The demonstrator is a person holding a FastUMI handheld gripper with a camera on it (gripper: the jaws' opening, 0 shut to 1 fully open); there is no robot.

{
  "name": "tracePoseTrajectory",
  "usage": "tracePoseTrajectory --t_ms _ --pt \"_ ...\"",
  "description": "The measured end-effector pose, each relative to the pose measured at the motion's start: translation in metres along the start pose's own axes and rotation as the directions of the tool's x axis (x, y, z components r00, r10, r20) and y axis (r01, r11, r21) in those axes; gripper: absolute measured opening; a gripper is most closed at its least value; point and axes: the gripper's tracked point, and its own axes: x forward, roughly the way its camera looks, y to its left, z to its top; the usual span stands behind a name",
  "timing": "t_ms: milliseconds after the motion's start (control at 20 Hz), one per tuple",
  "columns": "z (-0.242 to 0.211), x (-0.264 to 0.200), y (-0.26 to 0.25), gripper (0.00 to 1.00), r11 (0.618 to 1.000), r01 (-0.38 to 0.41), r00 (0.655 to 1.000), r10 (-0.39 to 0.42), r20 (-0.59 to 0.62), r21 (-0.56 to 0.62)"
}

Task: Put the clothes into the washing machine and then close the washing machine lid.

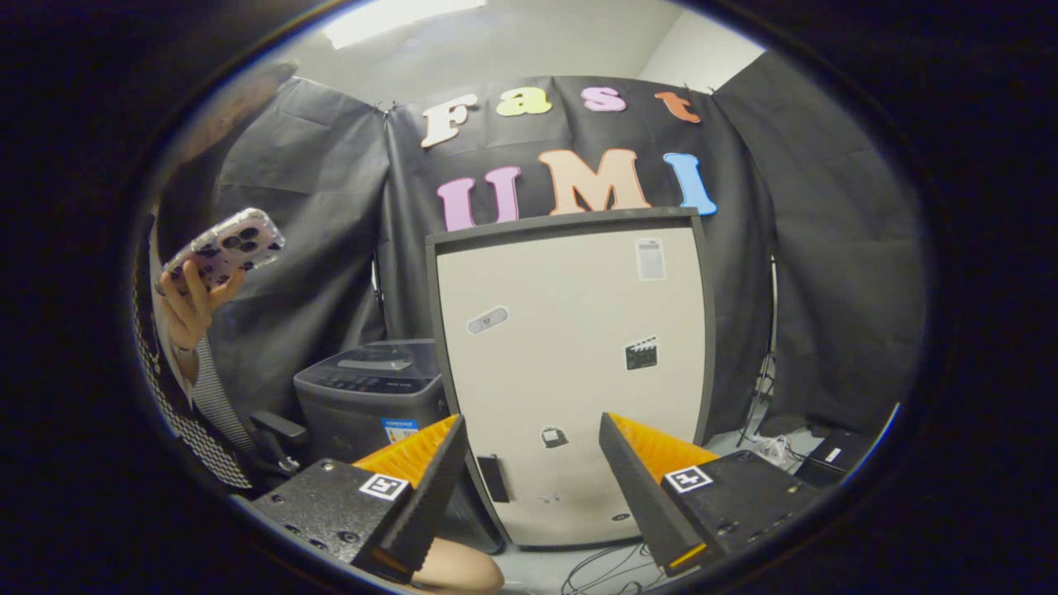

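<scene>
Hand-held gripper (529, 479) was open: fingers well apart, nothing held betw. them. It pointed roughly level into the booth.

Washing machine (368, 395) stood ahead and to the left of the gripper, beyond the left finger, on the floor. Small dark-grey top-loader, control panel along the front of its top. Its lid (376, 364) appeared to lie flat, i.e. down, though the view was low and oblique; could not fully confirm. Inside of the drum not visible.

Straight ahead, seen betw. and above the fingers, stood a tall beige cabinet (570, 372) w/ dark frame and several stickers. It sat just right of the machine, touching or nearly so. Not a task item.

No clothes identified. A pale rounded shape (459, 570) lay close under the left finger; could not tell what it was.

Person at far left, beyond the machine, one hand (192, 310) raised holding a phone (223, 248).

Key relation: machine lay off-axis to the left, nearer the left finger; its opening faced up, so access would be from above, not from the front.

Stage, as judgement: lid down w/ no clothes in view fits either garments outside the machine and yet to be loaded, or garments inside w/ lid shut. Frame did not settle which.
</scene>
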Motion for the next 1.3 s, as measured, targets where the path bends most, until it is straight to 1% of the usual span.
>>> tracePoseTrajectory --t_ms 100,300,350,450,550,750,1150,1300 --pt "0.0057 -0.0026 0.0022 0.97 1.000 -0.005 1.000 0.004 0.029 0.016" --pt "-0.0001 -0.0021 0.0015 0.97 0.999 -0.018 1.000 0.017 0.005 0.032" --pt "0.0041 -0.0034 -0.0017 0.97 0.999 -0.015 1.000 0.014 0.022 0.051" --pt "0.0000 -0.0019 -0.0069 0.97 0.996 -0.003 1.000 0.002 0.010 0.087" --pt "0.0028 -0.0019 -0.0070 0.97 0.995 -0.002 1.000 0.000 0.019 0.099" --pt "0.0028 -0.0020 -0.0025 0.97 0.999 -0.001 1.000 0.000 0.017 0.045" --pt "0.0017 -0.0019 0.0021 0.97 1.000 0.014 1.000 -0.014 0.015 0.004" --pt "0.0014 -0.0014 0.0014 0.97 1.000 0.016 1.000 -0.016 0.013 0.007"
